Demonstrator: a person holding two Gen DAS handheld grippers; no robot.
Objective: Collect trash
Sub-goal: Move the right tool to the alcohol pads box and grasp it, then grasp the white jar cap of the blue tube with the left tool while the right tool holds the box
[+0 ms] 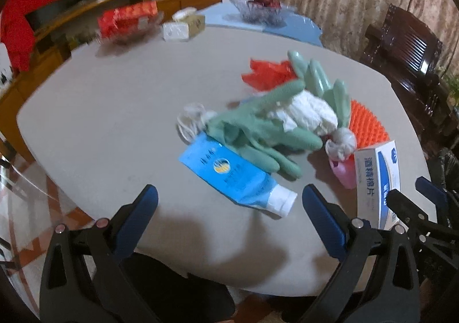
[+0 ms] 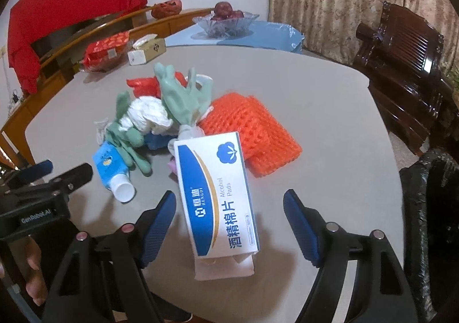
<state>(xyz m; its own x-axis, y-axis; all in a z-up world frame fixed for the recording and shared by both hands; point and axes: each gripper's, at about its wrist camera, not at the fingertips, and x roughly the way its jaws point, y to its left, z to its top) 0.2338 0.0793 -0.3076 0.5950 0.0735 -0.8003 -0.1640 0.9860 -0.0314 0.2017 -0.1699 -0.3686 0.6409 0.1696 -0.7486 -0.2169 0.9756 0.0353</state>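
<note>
A pile of trash lies on the grey table [image 1: 100, 110]: green rubber gloves [image 1: 258, 133], crumpled white paper [image 1: 309, 113], a red plastic bag [image 1: 266, 73], an orange foam net [image 2: 252, 128] and a blue tube [image 1: 229, 173] with a white cap. My left gripper [image 1: 229, 194] is open just above the table, with the tube's cap end between its fingers, untouched. My right gripper [image 2: 229, 195] is open around a white and blue alcohol pads box [image 2: 218, 194]. Its pads stand clear of the box. A black-lined trash bin [image 2: 430, 208] stands at the table's right edge.
At the far side of the table stand a glass fruit bowl [image 2: 226, 21], a tissue box [image 2: 146, 50] and a red package [image 2: 106, 47]. A dark wooden chair [image 2: 401, 64] is at the right, a wooden sideboard [image 2: 86, 33] behind. The left gripper [image 2: 66, 169] shows in the right wrist view.
</note>
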